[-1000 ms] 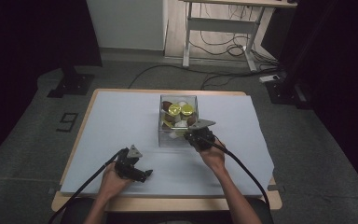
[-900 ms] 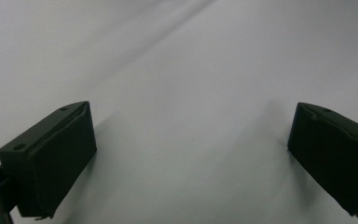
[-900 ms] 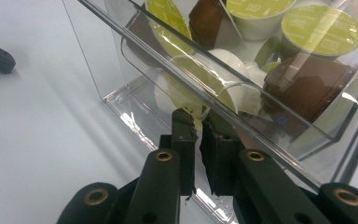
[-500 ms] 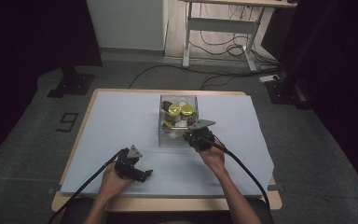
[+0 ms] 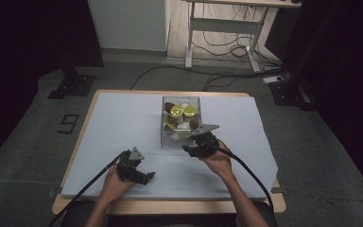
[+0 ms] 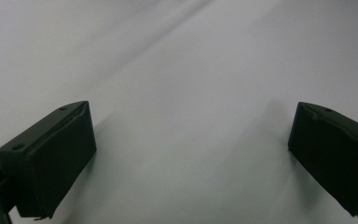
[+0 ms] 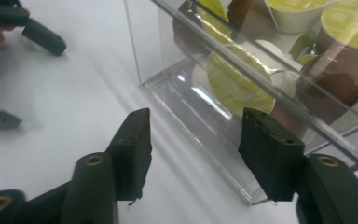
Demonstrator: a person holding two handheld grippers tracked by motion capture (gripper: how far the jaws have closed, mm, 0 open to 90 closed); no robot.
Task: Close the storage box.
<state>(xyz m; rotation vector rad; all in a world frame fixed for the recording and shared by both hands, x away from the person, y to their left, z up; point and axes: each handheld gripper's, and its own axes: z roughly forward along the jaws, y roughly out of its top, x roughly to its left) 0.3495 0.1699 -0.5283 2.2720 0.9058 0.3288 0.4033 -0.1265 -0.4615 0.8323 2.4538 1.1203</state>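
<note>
here the clear box (image 5: 181, 122) stands upright on the pale sheet (image 5: 123, 123) that covers the desk (image 5: 170, 207), a little beyond the middle and toward the far edge, its open top facing up and its near wall turned to the person. it holds a heap of coffee capsules (image 5: 182, 113), some with yellow-green lids, some brown, some white; in the right gripper view they lie tumbled at all angles, lids tilted this way and that, so the heap has no common heading. the box itself looks close to square from above, with no plain long axis, though its bottom edge runs slantwise across the right gripper view. as a judgement, the filling looks well advanced or finished: the box is stocked and no capsule lies loose on the sheet. the right gripper (image 7: 193, 135) sits just at the near lower corner of the box, its jaws having just been opening, now standing apart with nothing between them and the pads pressing on nothing. the left gripper (image 6: 191, 140) rests well apart, near the front edge of the desk, jaws spread wide over bare sheet and holding nothing. what may be left is to draw back, or to shift the box.
</note>
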